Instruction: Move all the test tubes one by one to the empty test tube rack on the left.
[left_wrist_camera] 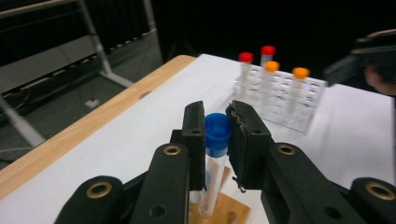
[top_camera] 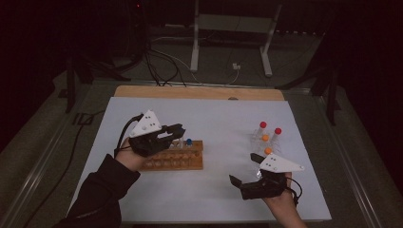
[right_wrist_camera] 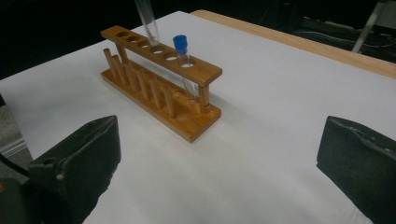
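Now my left gripper (left_wrist_camera: 217, 133) has its fingers clamped on a blue-capped tube (left_wrist_camera: 214, 158) above the wooden rack (right_wrist_camera: 159, 79) (one tube (right_wrist_camera: 184, 60) already stands there). Next I must lower it straight into a free hole. The right gripper (top_camera: 247, 171) waits, fingers apart, near the clear rack (left_wrist_camera: 285, 100).

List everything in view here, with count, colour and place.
wooden rack: one, brown, left part of the table.
blue-capped tubes: two; one standing in the wooden rack's end hole, one held over the rack.
clear rack: one, transparent, right part.
red-capped tubes: two, in the clear rack's back row.
orange-capped tubes: two, in its front row.
table: one, white sheet over wood.
left gripper: fingers shut on a blue-capped tube.
right gripper: fingers wide open, empty, beside the clear rack.
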A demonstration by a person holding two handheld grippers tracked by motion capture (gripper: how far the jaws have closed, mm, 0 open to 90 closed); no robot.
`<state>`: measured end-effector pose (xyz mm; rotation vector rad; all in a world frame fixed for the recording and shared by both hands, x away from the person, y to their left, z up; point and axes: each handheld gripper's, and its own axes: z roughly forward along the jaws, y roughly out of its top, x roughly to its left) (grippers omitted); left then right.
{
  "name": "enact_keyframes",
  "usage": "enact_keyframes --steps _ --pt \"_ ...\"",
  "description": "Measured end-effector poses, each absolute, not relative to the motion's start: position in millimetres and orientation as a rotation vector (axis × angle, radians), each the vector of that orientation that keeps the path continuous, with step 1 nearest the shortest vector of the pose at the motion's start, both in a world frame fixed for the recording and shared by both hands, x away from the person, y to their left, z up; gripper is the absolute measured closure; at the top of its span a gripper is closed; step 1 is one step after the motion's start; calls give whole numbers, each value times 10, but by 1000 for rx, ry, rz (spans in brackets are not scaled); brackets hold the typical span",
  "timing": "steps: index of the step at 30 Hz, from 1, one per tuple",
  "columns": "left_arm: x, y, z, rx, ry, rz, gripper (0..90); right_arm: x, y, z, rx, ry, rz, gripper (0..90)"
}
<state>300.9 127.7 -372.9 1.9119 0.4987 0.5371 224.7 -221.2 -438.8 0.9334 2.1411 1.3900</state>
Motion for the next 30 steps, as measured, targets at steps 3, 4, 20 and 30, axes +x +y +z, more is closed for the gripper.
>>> enact_keyframes --steps 3,4,20,30 --pt "3080 1291 -3794 1905 523 543 780 2249 -2225 -4386 934 2139 1393 0" --pt "3102 1295 -3821 1897 533 543 780 2248 -2229 -4384 932 2138 1393 0" --pt "3279 1256 -4246 1929 614 486 780 2247 -2241 -4395 927 2148 1404 0" --pt "3304 1212 -4423 1971 632 473 780 2254 -2280 -4377 924 2143 1466 0"
